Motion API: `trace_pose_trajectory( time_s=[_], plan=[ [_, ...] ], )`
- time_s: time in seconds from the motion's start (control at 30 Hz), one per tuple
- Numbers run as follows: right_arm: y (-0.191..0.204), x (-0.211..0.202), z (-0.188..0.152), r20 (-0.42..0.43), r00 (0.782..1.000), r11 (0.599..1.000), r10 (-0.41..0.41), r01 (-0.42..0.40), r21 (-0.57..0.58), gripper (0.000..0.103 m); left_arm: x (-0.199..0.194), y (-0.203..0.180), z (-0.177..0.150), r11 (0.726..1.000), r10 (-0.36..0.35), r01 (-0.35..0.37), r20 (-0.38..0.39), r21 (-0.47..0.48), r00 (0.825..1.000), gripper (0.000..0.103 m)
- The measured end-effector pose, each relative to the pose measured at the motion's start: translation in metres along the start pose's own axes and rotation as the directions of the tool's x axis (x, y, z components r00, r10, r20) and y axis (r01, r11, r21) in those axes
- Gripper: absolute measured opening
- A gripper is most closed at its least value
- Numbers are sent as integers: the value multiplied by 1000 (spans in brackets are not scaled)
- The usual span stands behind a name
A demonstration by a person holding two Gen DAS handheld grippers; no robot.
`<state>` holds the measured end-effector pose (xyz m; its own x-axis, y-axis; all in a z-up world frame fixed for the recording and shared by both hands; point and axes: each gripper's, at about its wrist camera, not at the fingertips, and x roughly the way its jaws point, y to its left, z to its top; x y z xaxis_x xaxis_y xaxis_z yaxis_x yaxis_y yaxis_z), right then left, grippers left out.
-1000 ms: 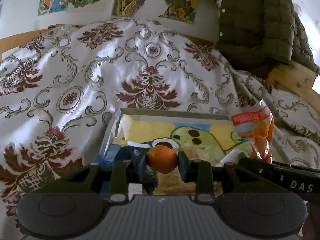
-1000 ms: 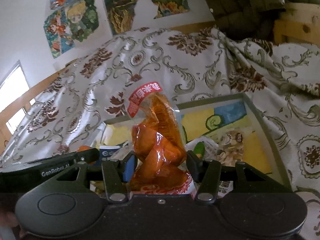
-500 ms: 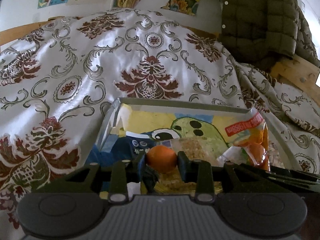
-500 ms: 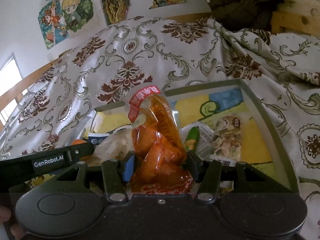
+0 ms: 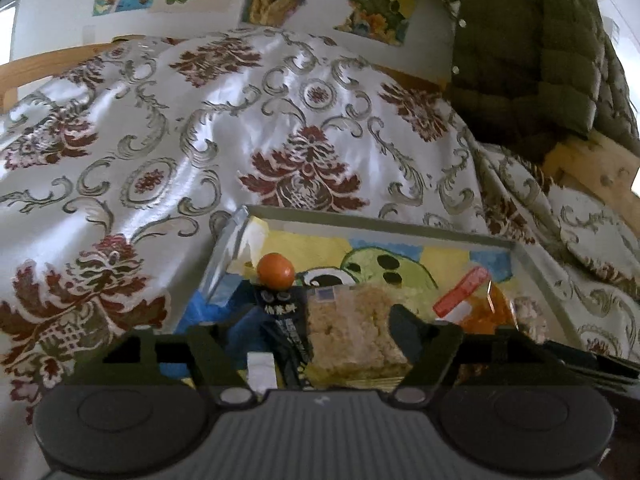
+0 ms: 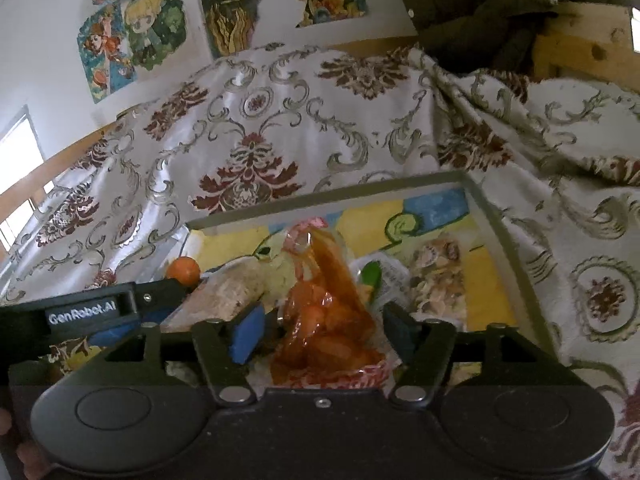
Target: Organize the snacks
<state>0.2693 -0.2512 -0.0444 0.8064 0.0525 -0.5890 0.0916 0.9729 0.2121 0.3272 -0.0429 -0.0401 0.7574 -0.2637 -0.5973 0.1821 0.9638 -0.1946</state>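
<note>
Left gripper [image 5: 316, 330]: jaws spread wide, released, holding nothing. It hovers over the near end of the tray [image 5: 360, 220]. Directly beyond its fingertips lie a clear-wrapped rice-crisp block [image 5: 352, 332] and, touching that block's left edge, a dark blue packet [image 5: 276, 312]. The small orange fruit [image 5: 275, 271] sits loose at the packet's far end, near the tray's left wall.

Right gripper [image 6: 320, 332]: jaws parted, released. The orange-red snack bag [image 6: 324, 312] lies between the fingers, touching neither pad, and rests on the other snacks in the tray [image 6: 492, 216]. Right of the bag, inside the tray, lie a white packet with a green mark [image 6: 374, 276] and, further right, a packet of mixed nuts [image 6: 438, 276]. The left gripper's black body crosses the view to the left of the bag.

The tray stands on a white damask cloth [image 5: 240, 128]. Beyond the cloth, cartoon posters [image 6: 136, 40] hang on the wall, and an olive quilted jacket [image 5: 528, 48] hangs to the right of them.
</note>
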Motion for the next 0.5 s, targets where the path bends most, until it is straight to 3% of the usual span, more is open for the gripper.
trace_pose_trajectory(
  time_s=[0.2, 0.37, 0.5],
  plan=[
    [-11, -37, 1, 38, 999, 999, -34, 33, 13, 92, -34, 0, 3, 999, 32, -30, 63, -36, 997, 103],
    [-15, -81, -3, 95, 994, 999, -52, 52, 10, 102, -71, 3, -7, 998, 40, -35, 93, -51, 995, 103],
    [-13, -117, -8, 138, 989, 998, -54, 56, -8, 102, -104, 1, -20, 998, 60, -57, 116, -34, 991, 103]
  ],
)
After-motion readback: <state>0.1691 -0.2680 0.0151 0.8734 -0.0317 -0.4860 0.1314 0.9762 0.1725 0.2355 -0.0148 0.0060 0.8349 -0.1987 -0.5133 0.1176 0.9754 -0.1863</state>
